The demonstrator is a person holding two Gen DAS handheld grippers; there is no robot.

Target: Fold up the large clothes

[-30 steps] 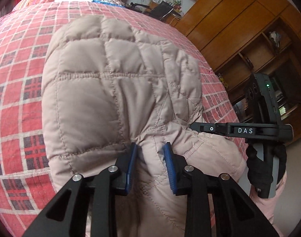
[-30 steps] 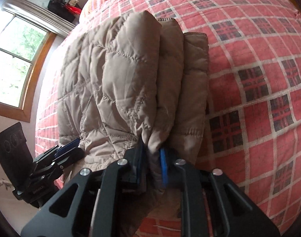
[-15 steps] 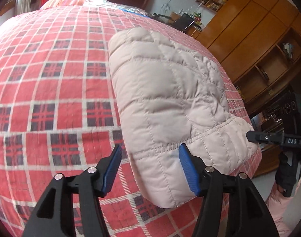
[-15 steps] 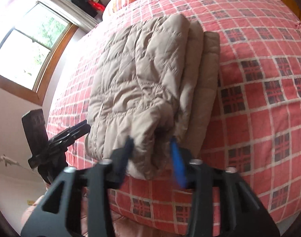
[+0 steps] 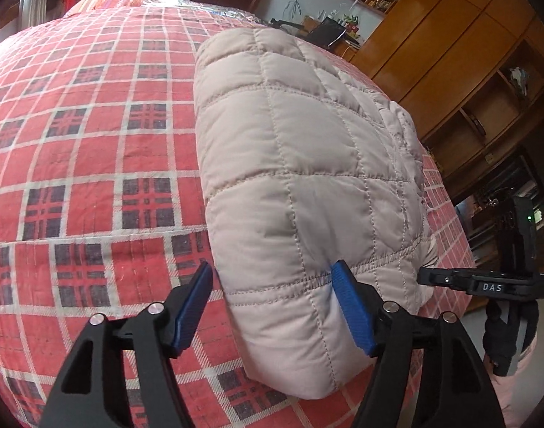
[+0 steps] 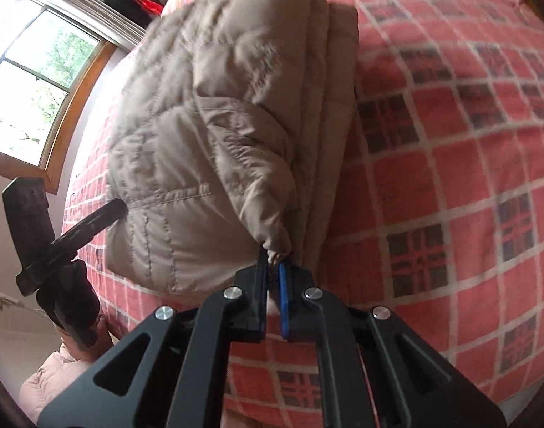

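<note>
On the plaid bedspread (image 5: 93, 149), a beige quilted jacket (image 5: 300, 178) lies folded, puffy

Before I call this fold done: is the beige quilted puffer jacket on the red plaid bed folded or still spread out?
Folded. The beige quilted puffer jacket lies as a compact bundle, several stacked layers showing along its edge, on the red plaid bedspread.

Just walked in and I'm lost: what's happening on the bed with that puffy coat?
A person is folding a beige quilted jacket on a bed with a red plaid bedspread, working a pair of hand-held tongs in each hand. The left tongs are open, straddling the near corner of the folded bundle without pinching it. The right tongs are shut on a bunched bit of the jacket's edge. The jacket lies in stacked layers near the bed's edge.
</note>
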